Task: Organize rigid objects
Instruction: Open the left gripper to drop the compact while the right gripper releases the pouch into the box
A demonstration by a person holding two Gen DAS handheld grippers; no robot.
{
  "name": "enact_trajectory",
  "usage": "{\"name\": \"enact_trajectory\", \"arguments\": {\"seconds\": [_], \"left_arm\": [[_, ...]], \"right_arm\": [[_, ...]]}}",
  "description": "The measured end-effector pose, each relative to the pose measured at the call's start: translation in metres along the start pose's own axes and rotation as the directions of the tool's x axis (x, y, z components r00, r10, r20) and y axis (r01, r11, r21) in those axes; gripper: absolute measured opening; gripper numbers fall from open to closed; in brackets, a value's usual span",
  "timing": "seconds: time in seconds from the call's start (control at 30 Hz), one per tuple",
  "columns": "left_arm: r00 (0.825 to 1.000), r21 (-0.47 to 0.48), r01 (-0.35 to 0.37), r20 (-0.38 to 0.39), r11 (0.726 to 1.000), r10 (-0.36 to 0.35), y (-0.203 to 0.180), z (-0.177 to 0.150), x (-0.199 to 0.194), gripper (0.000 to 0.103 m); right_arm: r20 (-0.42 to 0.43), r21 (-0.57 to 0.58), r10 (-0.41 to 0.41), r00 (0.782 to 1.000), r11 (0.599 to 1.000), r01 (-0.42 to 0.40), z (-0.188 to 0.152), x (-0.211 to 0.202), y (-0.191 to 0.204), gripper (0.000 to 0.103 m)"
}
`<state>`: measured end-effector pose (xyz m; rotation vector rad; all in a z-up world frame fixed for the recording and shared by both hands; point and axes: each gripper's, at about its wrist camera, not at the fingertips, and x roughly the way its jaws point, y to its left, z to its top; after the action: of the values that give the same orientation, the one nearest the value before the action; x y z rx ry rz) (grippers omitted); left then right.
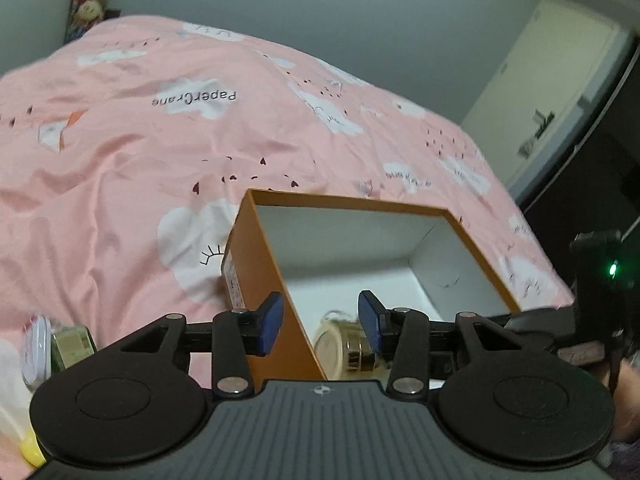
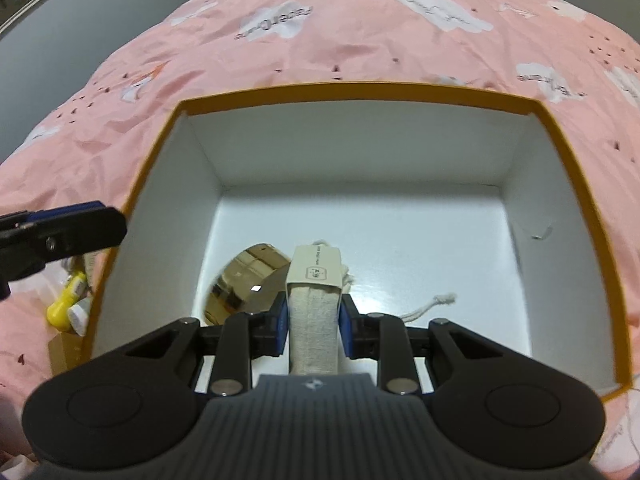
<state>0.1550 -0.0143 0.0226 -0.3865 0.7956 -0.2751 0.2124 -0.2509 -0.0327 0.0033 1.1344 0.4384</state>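
Right claw (image 2: 312, 322): poised over the open box (image 2: 360, 94), pointing down inside; pads clamped on a grey pouch (image 2: 314, 312).
Pouch: upright between the pads, label end toward the box floor, beside a gold tin (image 2: 246, 280).
Left claw (image 1: 320, 322): wide, holding nothing, straddling the box's near-left wall.
Box: on the bed (image 1: 120, 128).

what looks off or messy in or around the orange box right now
Little does. A small torn flap lifts from the white lining on the right inner wall of the orange box. A gold round tin lies tipped on its side on the box floor. The right gripper holds a grey cloth pouch whose drawstring trails loose.
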Motion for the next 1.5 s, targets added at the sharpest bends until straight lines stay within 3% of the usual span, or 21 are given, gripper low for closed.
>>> {"name": "enact_trajectory", "arguments": {"seconds": [0.23, 0.4, 0.53, 0.67, 0.77, 0.93, 1.03, 1.13, 1.27, 1.5], "left_arm": [[0.994, -0.144, 0.092, -0.051, 0.985, -0.1, 0.032, 0.002, 0.01, 0.038], [0.988, -0.171, 0.119, -0.075, 0.978, -0.133, 0.037, -0.002, 0.017, 0.032], [0.988, -0.169, 0.112, -0.085, 0.979, -0.128, 0.036, -0.003, 0.02, 0.031], [0.989, -0.164, 0.103, -0.089, 0.981, -0.119, 0.035, -0.003, 0.02, 0.03], [0.989, -0.165, 0.103, -0.089, 0.981, -0.119, 0.035, -0.004, 0.02, 0.03], [0.989, -0.168, 0.101, -0.093, 0.981, -0.117, 0.034, -0.004, 0.02, 0.03], [0.989, -0.169, 0.102, -0.092, 0.98, -0.118, 0.035, -0.003, 0.02, 0.03], [0.989, -0.17, 0.1, -0.092, 0.98, -0.117, 0.035, -0.003, 0.02, 0.029], [0.989, -0.174, 0.099, -0.093, 0.98, -0.117, 0.036, -0.004, 0.02, 0.026], [0.99, -0.173, 0.089, -0.092, 0.981, -0.106, 0.036, -0.003, 0.021, 0.023]], "right_arm": [[-0.034, -0.026, 0.083, 0.996, 0.996, -0.084, 0.004, 0.004, 0.015, 0.025], [-0.075, -0.016, 0.066, 0.995, 0.998, -0.068, 0.004, 0.013, 0.011, 0.025], [-0.082, 0.032, 0.128, 0.988, 0.992, -0.126, 0.006, 0.015, 0.007, 0.025], [-0.123, 0.095, 0.253, 0.96, 0.966, -0.242, 0.005, 0.021, 0.009, 0.025], [-0.118, 0.047, 0.225, 0.967, 0.974, -0.221, 0.005, 0.02, 0.02, 0.025], [-0.121, 0.103, 0.245, 0.962, 0.967, -0.233, 0.007, 0.022, 0.008, 0.027], [-0.134, 0.094, 0.135, 0.982, 0.988, -0.123, 0.01, 0.026, 0.003, 0.039], [-0.143, 0.066, 0.064, 0.988, 0.996, -0.055, 0.012, 0.027, 0.002, 0.046], [-0.173, 0.045, -0.023, 0.985, 0.999, 0.031, 0.012, 0.037, 0.001, 0.046], [-0.252, 0.012, 0.021, 0.968, 1.0, -0.018, 0.012, 0.051, 0.003, 0.058]]}}
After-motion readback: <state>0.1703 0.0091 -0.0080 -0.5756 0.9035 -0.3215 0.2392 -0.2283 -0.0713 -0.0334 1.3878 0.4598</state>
